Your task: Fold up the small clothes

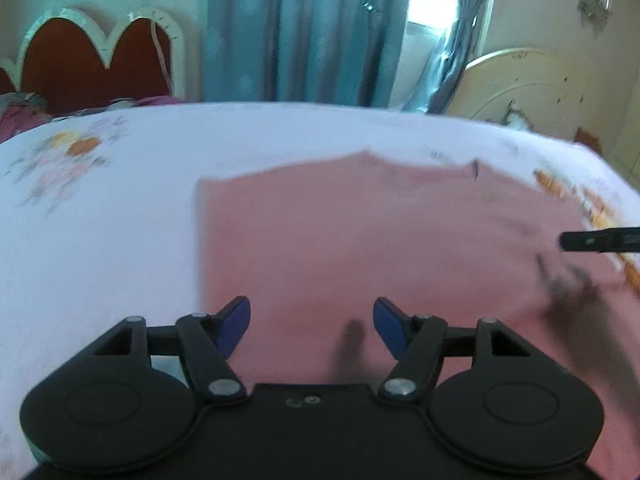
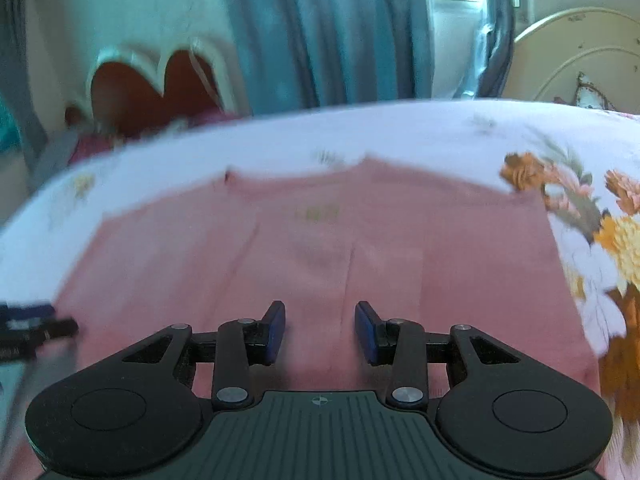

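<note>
Bedsheet (image 1: 120, 240) around the pink garment (image 1: 360, 248) lies bare.

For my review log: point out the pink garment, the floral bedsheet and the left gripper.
pink garment (image 2: 360, 248), right wrist view, middle of the cloth
floral bedsheet (image 1: 100, 240), left wrist view, bare white area
left gripper (image 1: 311, 330), left wrist view, between open fingertips

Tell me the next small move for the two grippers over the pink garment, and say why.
Probably lower both grippers to pinch the cloth's near part. The pink garment lies spread flat on the floral sheet; the left gripper and right gripper are open and hold nothing, with cloth showing between the fingers of each. Blur hides the exact hem, so this is a guess.
</note>
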`<state>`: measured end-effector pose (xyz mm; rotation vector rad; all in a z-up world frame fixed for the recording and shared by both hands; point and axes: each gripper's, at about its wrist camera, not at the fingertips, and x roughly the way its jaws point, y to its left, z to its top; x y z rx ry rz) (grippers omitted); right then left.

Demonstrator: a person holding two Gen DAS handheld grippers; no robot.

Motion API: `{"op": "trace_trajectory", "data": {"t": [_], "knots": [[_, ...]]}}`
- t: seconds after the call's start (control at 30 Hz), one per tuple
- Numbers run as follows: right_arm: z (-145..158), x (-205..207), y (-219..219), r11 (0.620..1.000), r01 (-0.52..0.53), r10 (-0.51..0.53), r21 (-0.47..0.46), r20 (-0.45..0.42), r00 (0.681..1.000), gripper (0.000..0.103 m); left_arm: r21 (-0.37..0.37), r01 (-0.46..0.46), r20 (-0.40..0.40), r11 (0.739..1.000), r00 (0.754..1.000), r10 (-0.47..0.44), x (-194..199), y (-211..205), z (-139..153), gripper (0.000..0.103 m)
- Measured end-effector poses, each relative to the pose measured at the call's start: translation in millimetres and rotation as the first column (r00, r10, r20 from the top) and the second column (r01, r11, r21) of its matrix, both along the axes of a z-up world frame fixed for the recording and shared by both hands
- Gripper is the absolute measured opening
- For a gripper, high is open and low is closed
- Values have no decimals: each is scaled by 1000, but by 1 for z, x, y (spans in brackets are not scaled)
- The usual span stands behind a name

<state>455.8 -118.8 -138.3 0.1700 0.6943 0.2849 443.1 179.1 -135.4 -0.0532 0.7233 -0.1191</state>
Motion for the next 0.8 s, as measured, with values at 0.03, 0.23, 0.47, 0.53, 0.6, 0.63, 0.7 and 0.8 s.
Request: {"op": "trace_trajectory", "data": {"t": [0.03, 0.23, 0.47, 0.53, 0.6, 0.63, 0.7, 0.8], "knots": [[2, 12, 4, 1000, 4, -4, -1, 7, 1000, 39, 0, 21, 19, 1000, 1000, -21, 15, -9, 5, 67], [-7, 71, 46, 998, -55, 54, -30, -35, 998, 39, 5, 143, 7, 990, 990, -143, 90, -59, -9, 68], [-19, 69, 13, 1000, -7, 6, -12, -52, 999, 10, -17, 89, -14, 996, 996, -89, 88, -8, -25, 71], [-21, 76, 14, 1000, -14, 13, -4, -62, 998, 10, -106, 50, -26, 993, 998, -53, 103, 16, -27, 71], [-23, 81, 13, 1000, -17, 16, -8, -68, 998, 10, -138, -10, -36, 990, 999, 5, 115, 42, -31, 68], [-24, 81, 11, 1000, -23, 22, -10, -63, 998, 10, -123, -30, -35, 992, 999, 26, 119, 51, -32, 65], [-20, 78, 7, 1000, -18, 18, 0, -64, 998, 10, -140, -40, -33, 989, 999, 36, 119, 66, -31, 57], [-14, 79, 15, 1000, 1, -1, -3, -45, 999, 10, -150, -61, -33, 987, 998, 57, 113, 63, -21, 65]]}}
